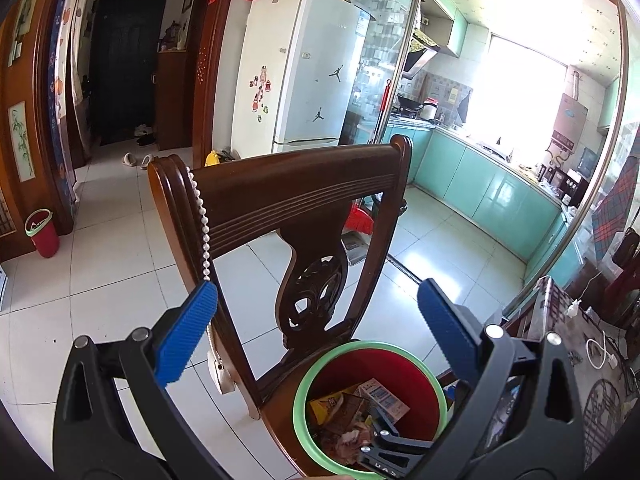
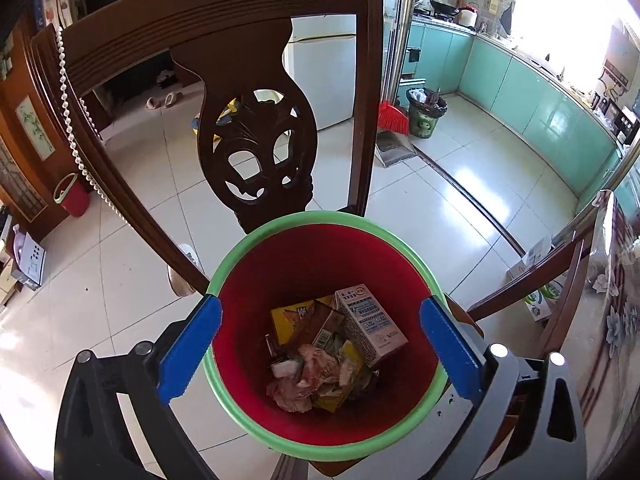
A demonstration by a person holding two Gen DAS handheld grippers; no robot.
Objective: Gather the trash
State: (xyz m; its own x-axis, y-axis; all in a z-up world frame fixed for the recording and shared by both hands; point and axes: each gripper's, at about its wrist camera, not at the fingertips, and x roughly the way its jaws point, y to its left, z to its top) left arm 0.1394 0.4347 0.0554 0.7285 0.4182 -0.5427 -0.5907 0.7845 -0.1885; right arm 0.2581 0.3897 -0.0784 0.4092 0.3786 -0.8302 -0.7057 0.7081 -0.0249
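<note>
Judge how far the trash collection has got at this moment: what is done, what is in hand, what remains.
Done: a milk carton, a yellow wrapper and crumpled scraps lie inside the red bin on the chair. In hand: nothing; the right gripper is open over the bin's rim, and the left gripper is open and empty above. Left: no loose trash shows in these views, so it cannot be judged.
</note>
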